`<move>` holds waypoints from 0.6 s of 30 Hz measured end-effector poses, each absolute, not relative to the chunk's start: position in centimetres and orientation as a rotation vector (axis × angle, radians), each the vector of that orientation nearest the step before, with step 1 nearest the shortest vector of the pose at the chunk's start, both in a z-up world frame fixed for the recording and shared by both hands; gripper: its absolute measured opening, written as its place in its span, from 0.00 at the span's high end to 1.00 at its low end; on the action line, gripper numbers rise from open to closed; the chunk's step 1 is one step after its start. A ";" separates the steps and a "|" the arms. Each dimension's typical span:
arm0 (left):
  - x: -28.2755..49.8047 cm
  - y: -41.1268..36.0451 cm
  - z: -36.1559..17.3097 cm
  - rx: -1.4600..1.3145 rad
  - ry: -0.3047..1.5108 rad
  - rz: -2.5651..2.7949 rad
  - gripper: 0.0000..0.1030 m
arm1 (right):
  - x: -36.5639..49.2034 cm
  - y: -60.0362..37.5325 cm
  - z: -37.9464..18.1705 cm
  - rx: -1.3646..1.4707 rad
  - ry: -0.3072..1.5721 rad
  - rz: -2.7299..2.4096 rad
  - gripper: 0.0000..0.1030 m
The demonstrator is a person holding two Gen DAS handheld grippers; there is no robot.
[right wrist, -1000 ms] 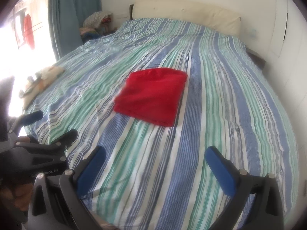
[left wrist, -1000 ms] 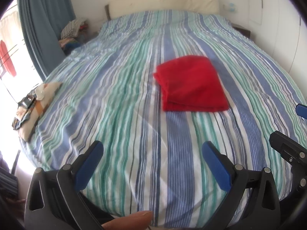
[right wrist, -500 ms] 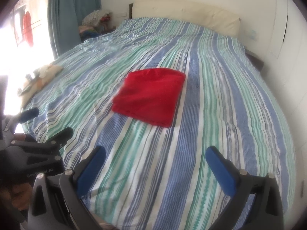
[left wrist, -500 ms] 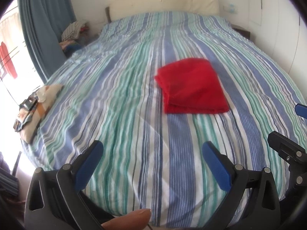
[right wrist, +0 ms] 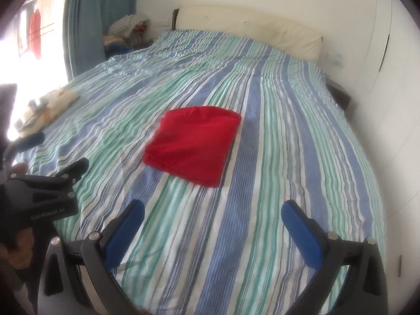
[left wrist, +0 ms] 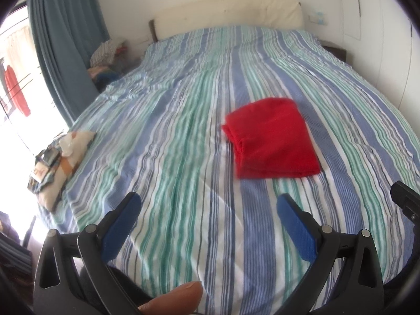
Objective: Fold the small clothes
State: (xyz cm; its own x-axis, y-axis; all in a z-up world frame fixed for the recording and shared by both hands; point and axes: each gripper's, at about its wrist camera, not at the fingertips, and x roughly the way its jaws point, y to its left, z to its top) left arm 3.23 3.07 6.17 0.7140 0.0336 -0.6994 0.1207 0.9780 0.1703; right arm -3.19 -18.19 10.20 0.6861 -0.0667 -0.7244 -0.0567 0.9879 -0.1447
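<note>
Left wrist view shows a red folded garment lying flat on the striped bed cover, about midway along the bed and nearer its right edge than its left; layered edges show along the garment's left side. Nothing touches it. Both tools hang over the foot edge of the bed, well apart from the garment. The left tool has its blue-padded fingers spread wide with nothing between them, and a fingertip of the person shows below it. Right wrist view has the right tool equally wide and holding nothing, with the left tool's black body at its left. Near the left edge of the bed lies a small heap of patterned items. A cream headboard stands at the head edge, a blue curtain beyond the left side.
</note>
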 end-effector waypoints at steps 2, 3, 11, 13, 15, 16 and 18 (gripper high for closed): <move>3.1 3.0 6.2 0.201 0.762 -0.055 0.00 | -3.3 -18.6 10.7 -0.155 0.799 -0.036 0.00; 3.0 2.9 6.1 0.204 0.764 -0.054 0.00 | -3.2 -18.9 10.8 -0.153 0.796 -0.049 0.00; 2.3 2.0 4.8 0.185 0.809 -0.100 0.00 | -3.2 -19.2 10.2 -0.180 0.800 -0.090 0.01; 2.1 1.8 4.8 0.193 0.796 -0.094 0.00 | -3.2 -19.1 10.2 -0.178 0.800 -0.091 0.01; 2.0 1.8 5.0 0.188 0.788 -0.095 0.00 | -3.2 -19.1 10.2 -0.175 0.801 -0.091 0.00; 1.9 1.9 5.1 0.185 0.787 -0.097 0.00 | -3.3 -19.1 10.2 -0.171 0.801 -0.090 0.00; 1.9 2.0 5.3 0.178 0.784 -0.097 0.00 | -3.3 -19.0 10.2 -0.164 0.801 -0.087 0.00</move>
